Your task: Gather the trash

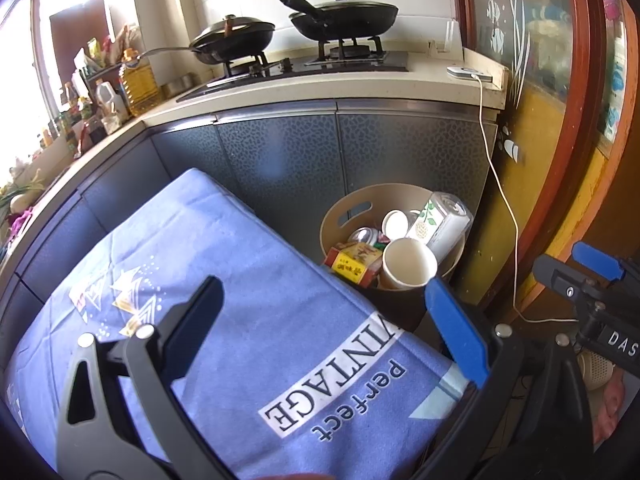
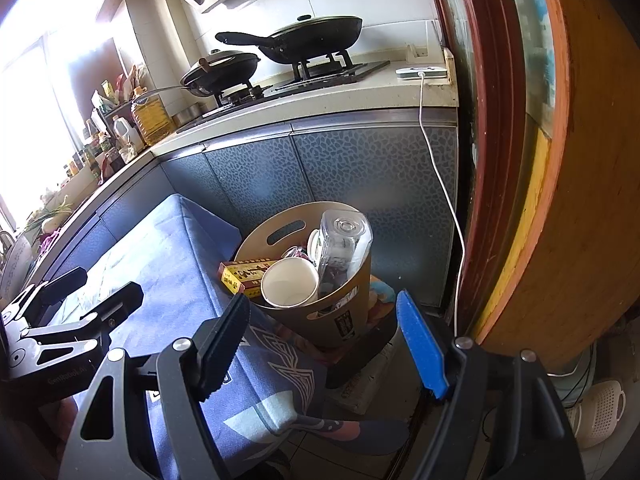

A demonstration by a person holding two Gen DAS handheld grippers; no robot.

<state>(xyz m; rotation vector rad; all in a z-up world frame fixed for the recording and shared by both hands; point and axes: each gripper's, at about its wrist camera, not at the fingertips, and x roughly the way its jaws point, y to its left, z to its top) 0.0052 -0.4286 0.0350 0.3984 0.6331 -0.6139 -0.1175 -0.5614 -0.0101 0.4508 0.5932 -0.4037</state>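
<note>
Your right gripper [image 2: 324, 344] has its jaws spread wide with nothing between them, one black pad on the left and one blue pad on the right. Framed in that gap is the tan trash bin [image 2: 352, 312], standing on a dark low stand beside the blue cloth [image 2: 176, 256]. Your left gripper [image 1: 324, 328] is the same: jaws spread, nothing between them, hanging over the cloth near the white "perfect VINTAGE" lettering, with the bin [image 1: 336, 216] just past its blue pad.

The trash is already in the bin. A white paper cup [image 2: 290, 282] lies on its side at the near rim, mouth toward you. Just beside it, a yellow and red carton [image 2: 242, 274] sticks out over the rim toward the cloth. A clear plastic bottle [image 2: 344, 240] leans against the far right wall. From the left wrist view you also see a second white cup [image 1: 395, 224], a metal can [image 1: 364, 235] and a white carton with a green leaf print [image 1: 426, 222] deeper inside.

The blue cloth covers the surface in front of you, and from the left wrist view nothing loose lies on it.

Behind the bin stand grey patterned cabinet doors [image 2: 360, 168] under a pale countertop. On it, a gas hob carries two black lidded pans [image 2: 312, 38]. A white cable [image 2: 440, 184] runs down from a small white device [image 2: 420, 72] at the counter's right end. Bottles, including a yellow oil jug [image 2: 150, 118], crowd the left stretch by the bright window.
</note>
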